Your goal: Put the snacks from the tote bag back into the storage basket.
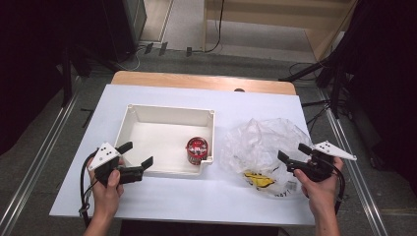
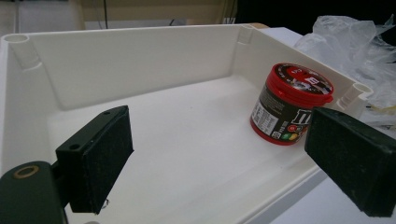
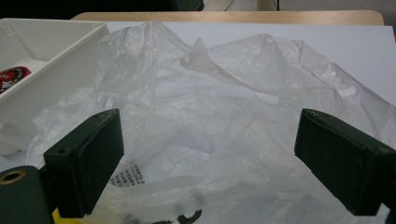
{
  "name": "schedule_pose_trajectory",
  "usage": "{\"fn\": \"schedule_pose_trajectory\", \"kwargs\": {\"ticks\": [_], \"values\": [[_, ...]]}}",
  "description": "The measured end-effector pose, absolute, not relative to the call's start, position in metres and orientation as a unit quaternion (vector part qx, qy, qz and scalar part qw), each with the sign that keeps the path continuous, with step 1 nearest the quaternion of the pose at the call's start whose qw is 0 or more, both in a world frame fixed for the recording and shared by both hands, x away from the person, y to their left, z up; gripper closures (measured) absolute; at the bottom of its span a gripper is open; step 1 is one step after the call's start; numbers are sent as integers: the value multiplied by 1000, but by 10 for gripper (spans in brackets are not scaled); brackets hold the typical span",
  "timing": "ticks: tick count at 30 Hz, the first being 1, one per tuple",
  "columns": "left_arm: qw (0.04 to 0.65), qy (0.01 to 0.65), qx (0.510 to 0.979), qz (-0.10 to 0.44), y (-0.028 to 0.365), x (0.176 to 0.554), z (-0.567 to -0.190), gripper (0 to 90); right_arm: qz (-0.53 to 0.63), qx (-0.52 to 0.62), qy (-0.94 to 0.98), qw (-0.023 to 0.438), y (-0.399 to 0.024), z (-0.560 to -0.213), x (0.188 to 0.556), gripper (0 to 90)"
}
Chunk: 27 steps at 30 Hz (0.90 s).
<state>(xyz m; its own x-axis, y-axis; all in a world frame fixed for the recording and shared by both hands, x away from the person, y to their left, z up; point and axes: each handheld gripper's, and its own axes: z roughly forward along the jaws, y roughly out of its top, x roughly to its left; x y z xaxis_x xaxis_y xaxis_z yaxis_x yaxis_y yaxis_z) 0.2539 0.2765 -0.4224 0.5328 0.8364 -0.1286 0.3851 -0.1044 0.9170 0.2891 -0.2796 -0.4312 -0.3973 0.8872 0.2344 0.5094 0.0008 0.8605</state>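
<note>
A white plastic tray (image 1: 147, 114) sits mid-table, and a red-lidded candy tub (image 1: 197, 149) stands upright in its near right corner. My left gripper (image 1: 137, 154) hovers open at the tray's near left edge, nothing between its jaws. In the left gripper view the candy tub (image 2: 289, 103) stands ahead and to the right inside the tray (image 2: 116, 70). A crumpled clear plastic bag (image 1: 263, 145) with a yellow patch lies right of the tray. My right gripper (image 1: 294, 152) is open at the bag's right side, pointing across the bag (image 3: 210, 121).
The white tabletop (image 1: 162, 194) has bare room along its near edge. A wooden strip (image 1: 201, 81) runs along the far edge. Dark stands and cables crowd the floor beyond both sides. The tray's corner (image 3: 42, 56) lies to the left in the right gripper view.
</note>
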Motion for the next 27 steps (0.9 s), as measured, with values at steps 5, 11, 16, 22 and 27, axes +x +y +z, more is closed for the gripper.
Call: {"fn": "schedule_pose_trajectory", "kwargs": {"ticks": [5,11,16,22,27], "values": [[513,432,708,223,278,253,-421,82,479,518,680,202,-288,-434,286,71],[515,434,705,223,280,254,-421,82,479,533,668,201,-302,-439,285,70],[515,435,704,223,281,255,-421,82,479,541,662,200,-311,-441,280,71],[519,438,698,228,286,255,-417,82,482,545,656,201,-319,-440,276,72],[519,435,698,233,287,254,-415,82,482,540,660,199,-319,-437,275,72]]}}
